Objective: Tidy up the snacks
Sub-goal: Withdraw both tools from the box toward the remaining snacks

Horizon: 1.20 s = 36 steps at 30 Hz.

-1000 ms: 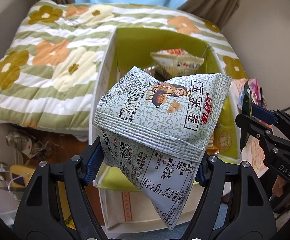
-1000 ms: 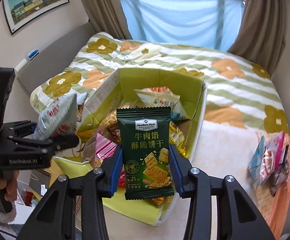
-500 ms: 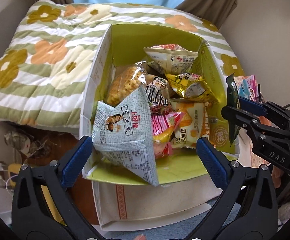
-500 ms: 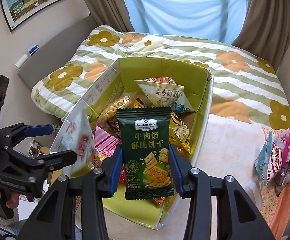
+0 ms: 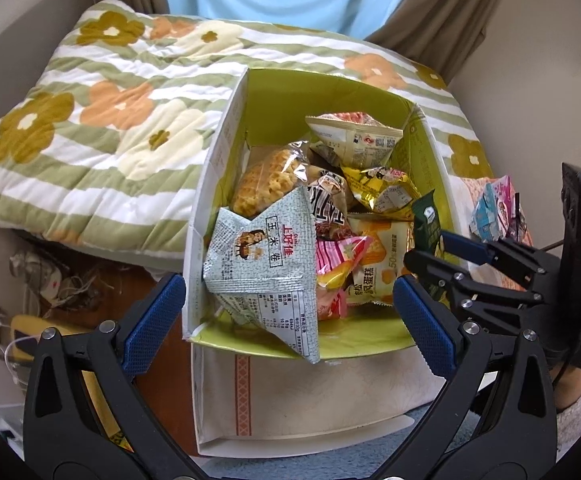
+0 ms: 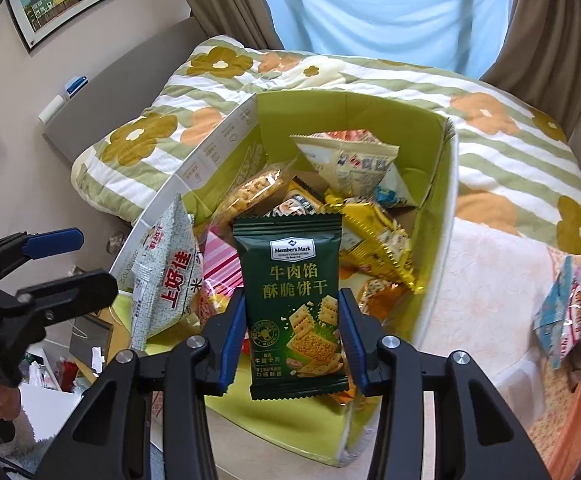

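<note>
The dark green cracker packet is pinched upright in the right tool, just above the near edge of the green box on the bed. The left tool gapes wide and empty above the grey corn-roll bag, which lies in the box's near corner. The box already holds many packets; judging by this, sorting is well along, though a few snacks remain outside on the bed.
</note>
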Tool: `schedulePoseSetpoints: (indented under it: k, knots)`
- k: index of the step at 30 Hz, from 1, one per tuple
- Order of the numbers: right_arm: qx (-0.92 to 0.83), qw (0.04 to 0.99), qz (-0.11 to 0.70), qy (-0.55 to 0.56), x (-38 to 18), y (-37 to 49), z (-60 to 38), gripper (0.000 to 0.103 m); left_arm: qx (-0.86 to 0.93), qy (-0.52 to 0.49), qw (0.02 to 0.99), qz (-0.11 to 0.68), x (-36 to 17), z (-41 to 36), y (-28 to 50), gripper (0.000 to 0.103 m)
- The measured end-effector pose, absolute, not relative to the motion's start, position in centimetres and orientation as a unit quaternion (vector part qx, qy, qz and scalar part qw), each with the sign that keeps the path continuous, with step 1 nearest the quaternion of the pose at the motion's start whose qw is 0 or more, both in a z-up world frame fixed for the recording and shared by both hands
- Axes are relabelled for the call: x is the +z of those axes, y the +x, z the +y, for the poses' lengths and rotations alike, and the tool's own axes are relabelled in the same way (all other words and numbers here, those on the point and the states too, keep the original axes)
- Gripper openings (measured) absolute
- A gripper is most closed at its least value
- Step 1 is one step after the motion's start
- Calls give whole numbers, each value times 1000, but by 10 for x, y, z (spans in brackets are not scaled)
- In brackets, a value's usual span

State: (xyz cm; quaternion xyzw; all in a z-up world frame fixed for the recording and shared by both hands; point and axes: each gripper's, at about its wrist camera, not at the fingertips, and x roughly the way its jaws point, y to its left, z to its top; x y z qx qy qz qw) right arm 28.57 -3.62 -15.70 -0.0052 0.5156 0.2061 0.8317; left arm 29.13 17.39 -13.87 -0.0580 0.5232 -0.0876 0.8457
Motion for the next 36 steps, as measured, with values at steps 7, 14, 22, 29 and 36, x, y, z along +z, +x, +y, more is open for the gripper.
schedulePoseSetpoints:
  k: [7,14,22,29,36]
  knots:
    - [205,840,503,-6,-161,274,-35,89,-87,-67,851,514,-136,183,288,103]
    - [186,850,493,-7,-150,264,-38,89,-96,-76,848,516,-136,186,285,103]
    - [162,865,475,1,-130,251,-45,89,-118,-65,850,509,-129,183,282,103]
    - [126,880,458,10,-111,230,-54,89,-156,-57,847,505,-123,172,282,103]
    - [84,893,441,24,-92,209,-88,89,-184,-50,849,493,-113,143,280,103]
